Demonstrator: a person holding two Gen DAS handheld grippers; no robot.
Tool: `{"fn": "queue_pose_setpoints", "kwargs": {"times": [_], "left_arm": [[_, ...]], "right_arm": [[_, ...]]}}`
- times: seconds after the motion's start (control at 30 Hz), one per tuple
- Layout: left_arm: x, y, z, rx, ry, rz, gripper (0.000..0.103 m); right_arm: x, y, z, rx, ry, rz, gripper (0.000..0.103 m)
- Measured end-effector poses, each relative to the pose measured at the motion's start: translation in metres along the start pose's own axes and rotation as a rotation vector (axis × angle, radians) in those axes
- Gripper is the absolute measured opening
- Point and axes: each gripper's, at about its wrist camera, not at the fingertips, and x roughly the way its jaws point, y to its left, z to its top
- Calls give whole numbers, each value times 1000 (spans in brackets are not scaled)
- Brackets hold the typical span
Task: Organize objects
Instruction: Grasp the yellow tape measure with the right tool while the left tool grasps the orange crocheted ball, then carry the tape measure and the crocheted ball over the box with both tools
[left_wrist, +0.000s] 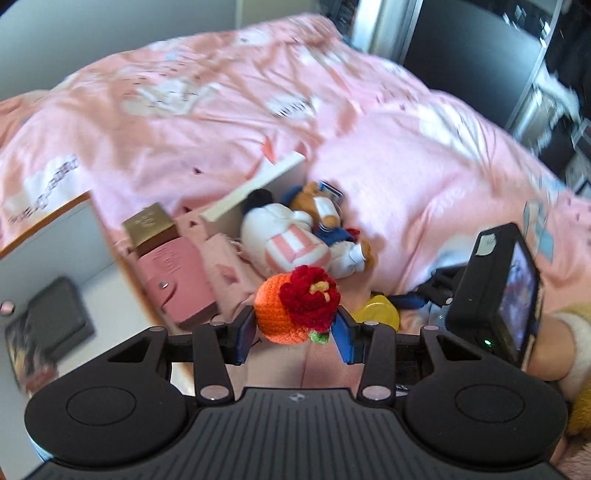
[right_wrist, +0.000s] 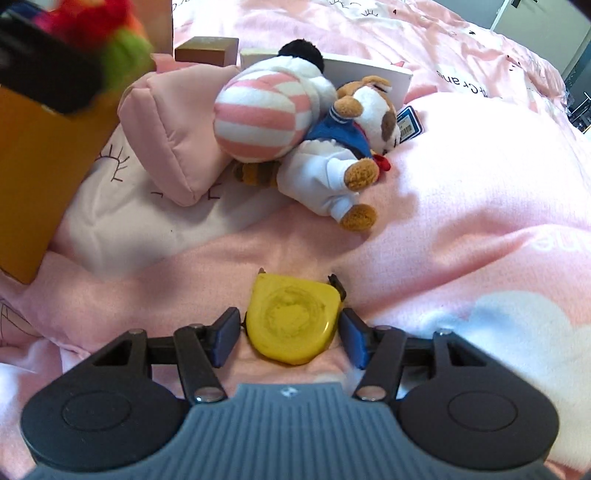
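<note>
My left gripper (left_wrist: 294, 328) is shut on an orange crocheted ball with a red flower (left_wrist: 295, 304) and holds it above the pink bed. My right gripper (right_wrist: 288, 330) is open around a yellow tape measure (right_wrist: 291, 319) that lies on the blanket; its pads stand just apart from the case on both sides. The tape measure also shows in the left wrist view (left_wrist: 376, 314). A striped pink-and-white plush (right_wrist: 266, 114) and a dog plush in blue (right_wrist: 351, 125) lie together beyond it.
A pink padded pouch (right_wrist: 170, 136), a gold box (left_wrist: 149, 223), a pink wallet (left_wrist: 177, 280) and a white flat box (left_wrist: 255, 188) sit by the bed's left edge. An orange box (right_wrist: 40, 166) stands at left. The floor drops off left of the bed.
</note>
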Motion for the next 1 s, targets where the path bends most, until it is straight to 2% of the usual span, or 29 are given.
{"fn": "queue_pose_setpoints", "kwargs": {"times": [0.23, 0.3, 0.37, 0.47, 0.5, 0.63, 0.73, 0.87, 1.0], "left_arm": [[-26, 24, -11, -63, -44, 12, 50], [-31, 30, -11, -78, -51, 21, 50], [-34, 35, -11, -87, -60, 27, 50], [-40, 44, -9, -94, -75, 31, 50], [-42, 49, -8, -104, -78, 35, 50], [-49, 71, -2, -128, -74, 50, 50], [-51, 90, 1, -110, -52, 63, 50], [-48, 120, 3, -104, -3, 55, 50], [-39, 145, 4, -74, 48, 87, 50]], "right_arm": [[-26, 8, 4, -33, -52, -2, 60], [-41, 6, 9, -22, -82, 15, 60], [-50, -18, 24, -15, -120, 49, 60], [-76, -15, 32, -57, -190, 78, 60], [-81, -11, 53, -77, -211, 89, 60], [-110, 4, 91, -143, -283, 159, 60], [-123, 21, 118, -207, -310, 212, 60], [-130, 53, 146, -325, -314, 218, 60], [-112, 79, 176, -419, -287, 232, 60]]}}
